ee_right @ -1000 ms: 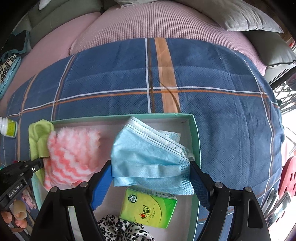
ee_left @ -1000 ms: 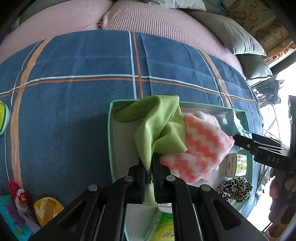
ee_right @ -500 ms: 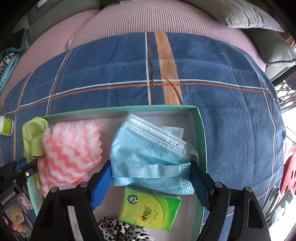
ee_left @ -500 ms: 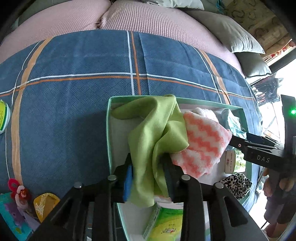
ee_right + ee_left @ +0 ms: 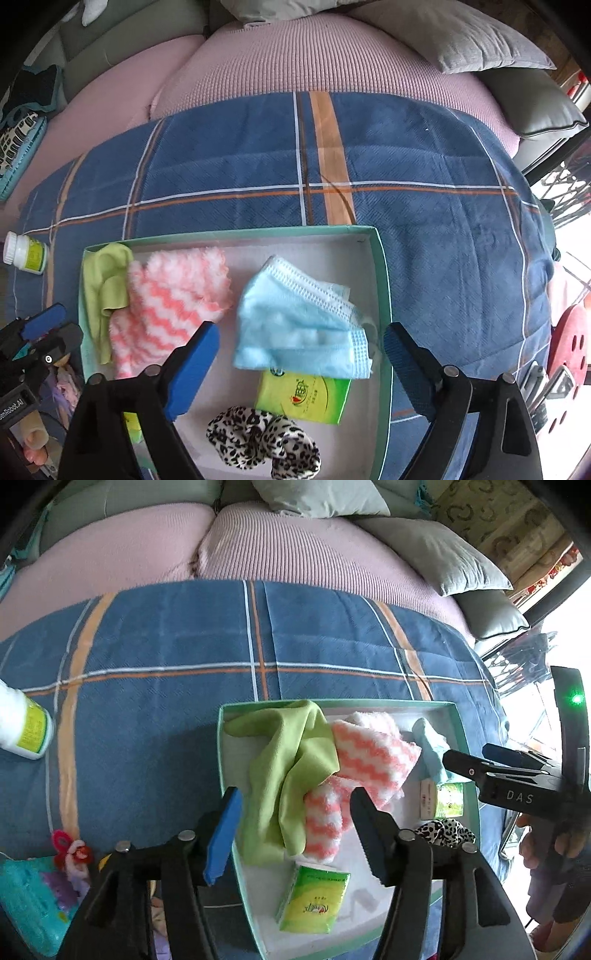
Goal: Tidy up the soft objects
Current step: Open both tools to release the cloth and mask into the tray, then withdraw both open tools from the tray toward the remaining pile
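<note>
A green-rimmed box sits on the blue plaid blanket. In it lie a lime green cloth, a pink-and-white fluffy cloth, a light blue face mask, two green tissue packs and a leopard scrunchie. My left gripper is open just above the green cloth's near end, holding nothing. My right gripper is open around the mask's near edge; it also shows from the side in the left wrist view.
A white bottle lies on the blanket left of the box. Small toys and a teal pack lie at the near left. Pink cushions and grey pillows lie behind the blanket.
My left gripper let go of the green cloth, opened wide and drew back; the cloth now lies in the box. My right gripper stayed open and pulled back a little from the mask.
</note>
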A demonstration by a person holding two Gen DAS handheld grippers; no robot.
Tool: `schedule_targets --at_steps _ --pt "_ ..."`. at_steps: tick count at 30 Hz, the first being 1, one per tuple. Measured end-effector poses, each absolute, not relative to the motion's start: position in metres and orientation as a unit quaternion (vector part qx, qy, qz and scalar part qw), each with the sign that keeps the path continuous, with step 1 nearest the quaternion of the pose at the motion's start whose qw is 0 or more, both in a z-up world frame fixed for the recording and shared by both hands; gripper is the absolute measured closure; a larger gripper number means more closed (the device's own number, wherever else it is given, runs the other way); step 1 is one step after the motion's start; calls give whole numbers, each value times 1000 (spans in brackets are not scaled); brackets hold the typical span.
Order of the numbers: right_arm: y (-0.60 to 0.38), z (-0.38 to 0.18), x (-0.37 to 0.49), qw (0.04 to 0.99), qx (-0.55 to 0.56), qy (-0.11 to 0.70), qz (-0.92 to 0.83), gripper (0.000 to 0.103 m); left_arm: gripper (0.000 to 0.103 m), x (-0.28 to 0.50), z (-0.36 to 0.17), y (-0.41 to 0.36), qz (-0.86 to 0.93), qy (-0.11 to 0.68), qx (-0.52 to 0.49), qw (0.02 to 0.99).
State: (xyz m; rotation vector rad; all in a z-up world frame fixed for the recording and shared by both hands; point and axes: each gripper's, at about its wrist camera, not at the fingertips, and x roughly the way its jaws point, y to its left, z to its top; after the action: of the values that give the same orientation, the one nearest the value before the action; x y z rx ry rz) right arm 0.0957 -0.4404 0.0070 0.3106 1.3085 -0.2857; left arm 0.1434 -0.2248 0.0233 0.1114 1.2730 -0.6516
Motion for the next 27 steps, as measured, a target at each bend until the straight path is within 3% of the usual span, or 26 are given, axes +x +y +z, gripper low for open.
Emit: schedule_targets --at_steps 2,3,5,6,17,27 --pt "-438 10 93 774 140 604 -131 9 36 144 27 -224 -295 578 55 759" --pt "-437 13 89 774 137 604 -132 2 35 144 29 -224 -293 575 58 761" --pt "-436 15 86 776 131 602 -135 0 16 142 32 -224 -290 569 63 767" --pt "-435 14 86 777 130 601 -135 0 14 143 32 -222 -288 566 66 770" --pt "-430 19 76 774 135 605 -131 0 9 142 25 -212 -262 572 70 774" --pt "-413 37 67 783 129 595 -125 0 5 128 50 -188 -245 537 76 803"
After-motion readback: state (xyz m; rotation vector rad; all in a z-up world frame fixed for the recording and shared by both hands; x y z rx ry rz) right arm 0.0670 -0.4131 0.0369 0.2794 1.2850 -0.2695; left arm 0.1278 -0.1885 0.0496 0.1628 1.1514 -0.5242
